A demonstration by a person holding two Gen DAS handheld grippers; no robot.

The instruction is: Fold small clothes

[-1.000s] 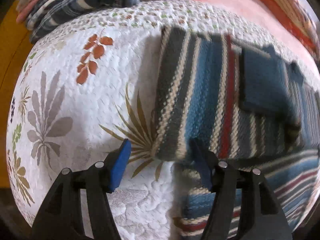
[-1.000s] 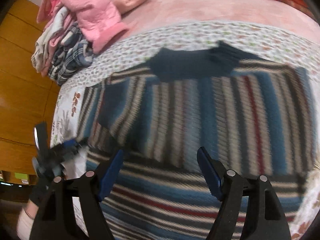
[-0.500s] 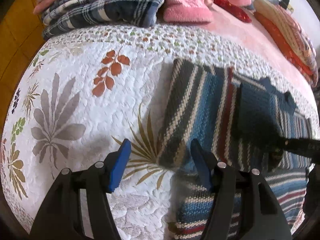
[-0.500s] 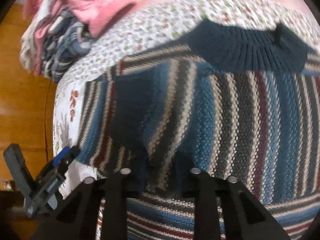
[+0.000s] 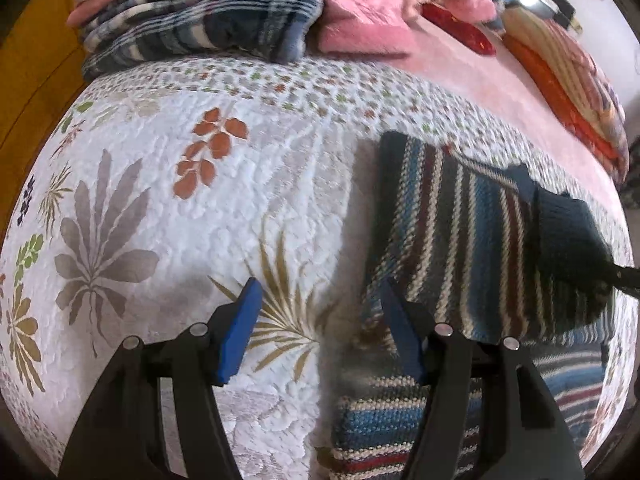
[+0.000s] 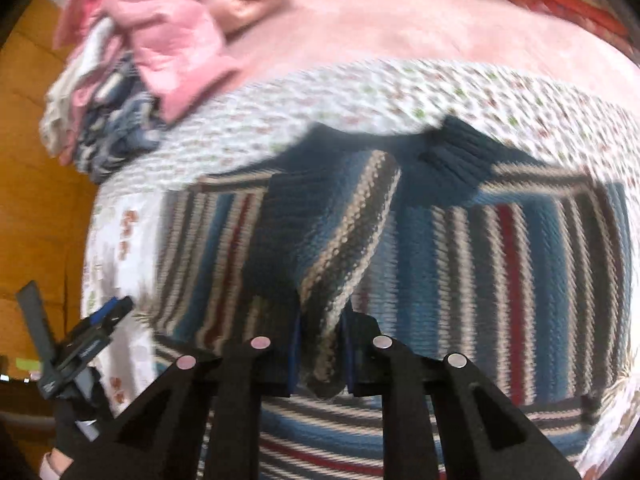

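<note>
The right gripper (image 6: pixel 320 356) is pinching a fold of the striped sweater (image 6: pixel 500 264); the left gripper (image 5: pixel 320 328) is gaping empty over the quilt (image 5: pixel 280 184), clothes pile (image 5: pixel 200 20) lying beyond.

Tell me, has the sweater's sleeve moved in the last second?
Yes. The right gripper has pinched the sleeve and lifted it off the sweater.

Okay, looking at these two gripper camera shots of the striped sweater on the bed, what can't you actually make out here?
- Right gripper, right wrist view: the striped sweater fold it pinches covers the pads.
- Sweater's lower part, both views: cut off by the frame edge and the gripper bodies.
- Clothes pile, right wrist view: motion blur, items indistinct.
- Left gripper, left wrist view: open above the quilt; contact unclear.
</note>
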